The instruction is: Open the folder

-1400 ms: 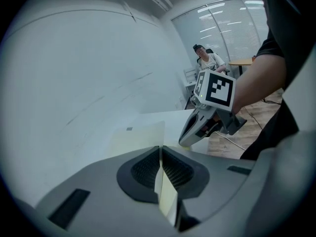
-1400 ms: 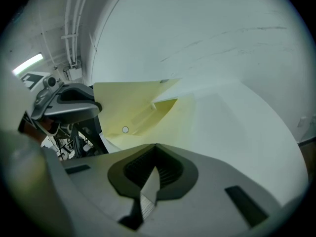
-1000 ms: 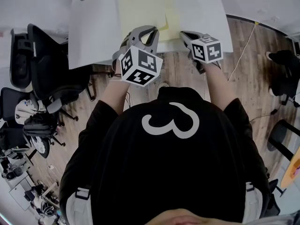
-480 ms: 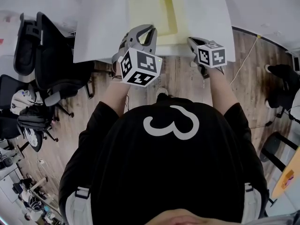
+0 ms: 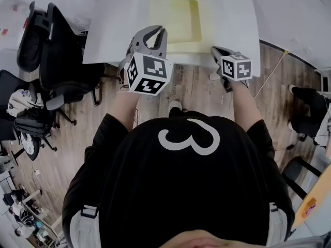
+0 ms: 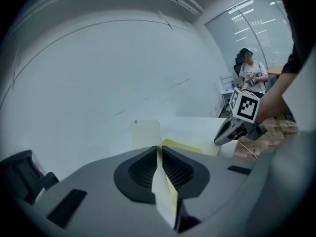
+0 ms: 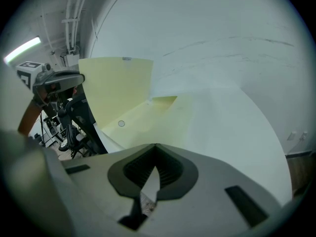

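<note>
A pale yellow folder [image 5: 184, 17] lies at the near edge of the white table [image 5: 230, 14]. My left gripper [image 5: 155, 31] is shut on the edge of its top cover [image 6: 146, 134], a thin strip of which runs between the pads [image 6: 159, 152]. In the right gripper view the cover [image 7: 117, 90] stands lifted above the lower leaf [image 7: 148, 118], with the left gripper [image 7: 74, 78] at its edge. My right gripper [image 5: 216, 50] is at the folder's near right corner, shut on a thin pale sheet edge [image 7: 148, 184] of the lower leaf. It also shows in the left gripper view [image 6: 222, 137].
Black office chairs [image 5: 57, 50] stand left of the table on the wooden floor [image 5: 194, 87]. A cable [image 5: 269, 68] runs across the floor at the right. A seated person [image 6: 249, 73] is far off at the right of the left gripper view.
My left gripper has risen and shifted left with the cover in it, so the folder gapes wider and shows more of its yellow inside. The right gripper has stayed put.
</note>
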Tool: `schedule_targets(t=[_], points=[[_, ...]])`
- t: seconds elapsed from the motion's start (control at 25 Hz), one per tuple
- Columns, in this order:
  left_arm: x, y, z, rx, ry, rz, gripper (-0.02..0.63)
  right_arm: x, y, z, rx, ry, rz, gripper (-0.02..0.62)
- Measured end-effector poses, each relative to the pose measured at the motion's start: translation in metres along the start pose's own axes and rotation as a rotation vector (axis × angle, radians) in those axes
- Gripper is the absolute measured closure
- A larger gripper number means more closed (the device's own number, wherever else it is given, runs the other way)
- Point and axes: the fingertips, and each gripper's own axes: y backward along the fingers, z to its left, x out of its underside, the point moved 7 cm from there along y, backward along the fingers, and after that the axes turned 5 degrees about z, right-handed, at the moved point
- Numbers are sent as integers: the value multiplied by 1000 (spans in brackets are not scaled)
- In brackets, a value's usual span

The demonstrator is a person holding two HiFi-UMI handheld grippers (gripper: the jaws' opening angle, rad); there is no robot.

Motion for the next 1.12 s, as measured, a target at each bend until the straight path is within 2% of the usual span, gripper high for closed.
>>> schedule_targets(t=[0.28,0.56,0.92,1.12], points=[[13,9,19,-27,108,13,581,-1,0,1,16,51,7,572],[30,21,39,-65,196,28,581,-2,-2,2,1,60,16,572],[63,31,69,-84,386,36,581,-6,-3,2,-15,77,37,572],[79,35,79,-99,440,41,581,-4,-3,2,-13,76,36,572]])
